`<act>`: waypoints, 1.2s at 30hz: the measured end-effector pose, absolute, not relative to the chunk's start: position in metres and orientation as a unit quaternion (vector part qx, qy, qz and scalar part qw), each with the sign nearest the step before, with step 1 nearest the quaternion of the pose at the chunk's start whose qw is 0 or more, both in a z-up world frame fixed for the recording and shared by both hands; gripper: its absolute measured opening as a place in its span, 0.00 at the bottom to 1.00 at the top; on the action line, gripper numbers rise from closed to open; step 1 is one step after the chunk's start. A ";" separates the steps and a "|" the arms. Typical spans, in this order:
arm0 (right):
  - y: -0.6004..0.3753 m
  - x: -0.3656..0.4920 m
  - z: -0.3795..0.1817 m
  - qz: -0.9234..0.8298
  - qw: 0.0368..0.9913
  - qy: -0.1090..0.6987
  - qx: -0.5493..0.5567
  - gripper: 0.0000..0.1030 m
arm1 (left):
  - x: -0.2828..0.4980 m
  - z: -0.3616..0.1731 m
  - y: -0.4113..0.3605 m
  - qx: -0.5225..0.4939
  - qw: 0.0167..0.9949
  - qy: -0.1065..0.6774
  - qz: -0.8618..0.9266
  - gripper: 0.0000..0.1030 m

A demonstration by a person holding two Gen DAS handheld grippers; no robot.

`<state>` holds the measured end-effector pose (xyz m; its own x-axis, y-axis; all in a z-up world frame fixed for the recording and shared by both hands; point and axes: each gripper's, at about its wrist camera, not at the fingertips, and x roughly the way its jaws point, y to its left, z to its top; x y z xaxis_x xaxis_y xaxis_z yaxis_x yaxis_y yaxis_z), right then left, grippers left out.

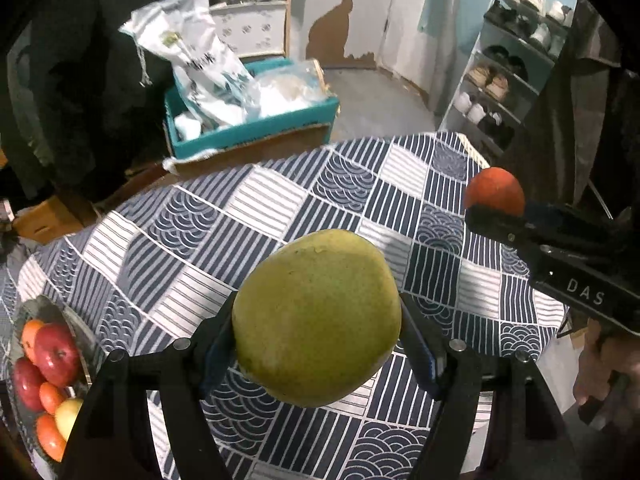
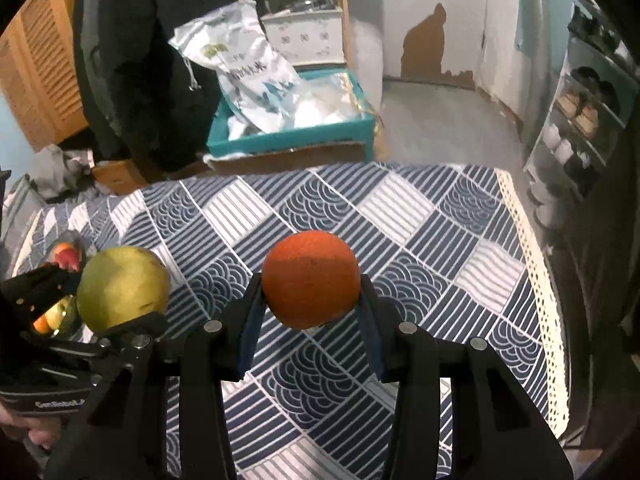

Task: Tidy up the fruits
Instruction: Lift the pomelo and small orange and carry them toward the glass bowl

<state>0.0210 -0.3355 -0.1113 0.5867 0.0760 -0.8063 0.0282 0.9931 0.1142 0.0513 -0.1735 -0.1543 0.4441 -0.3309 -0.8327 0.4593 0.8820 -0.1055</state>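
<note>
My left gripper [image 1: 318, 320] is shut on a large yellow-green mango [image 1: 316, 316] and holds it above the patterned tablecloth [image 1: 280, 208]. My right gripper [image 2: 311, 286] is shut on an orange [image 2: 311, 278], also held above the cloth. In the left wrist view the orange [image 1: 495, 190] and right gripper show at the right. In the right wrist view the mango [image 2: 122, 286] shows at the left. A glass bowl [image 1: 60, 316] at the table's left edge holds red apples [image 1: 56, 354], oranges and a yellow fruit.
A teal box [image 1: 256, 136] with white bags stands on the floor beyond the table. A shoe rack [image 1: 504, 80] is at the right. A dark coat hangs at the left. The table's right edge [image 2: 536, 280] has a lace border.
</note>
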 end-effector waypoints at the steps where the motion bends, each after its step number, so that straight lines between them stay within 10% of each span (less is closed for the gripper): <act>1: -0.334 0.021 -0.109 0.014 0.890 0.452 0.056 0.42 | 0.050 -0.150 -0.171 0.066 0.850 0.469 -0.230 0.74; 36: -0.240 0.026 -0.045 0.091 0.914 0.396 0.011 0.42 | 0.037 -0.082 -0.080 0.024 0.897 0.409 -0.166 0.74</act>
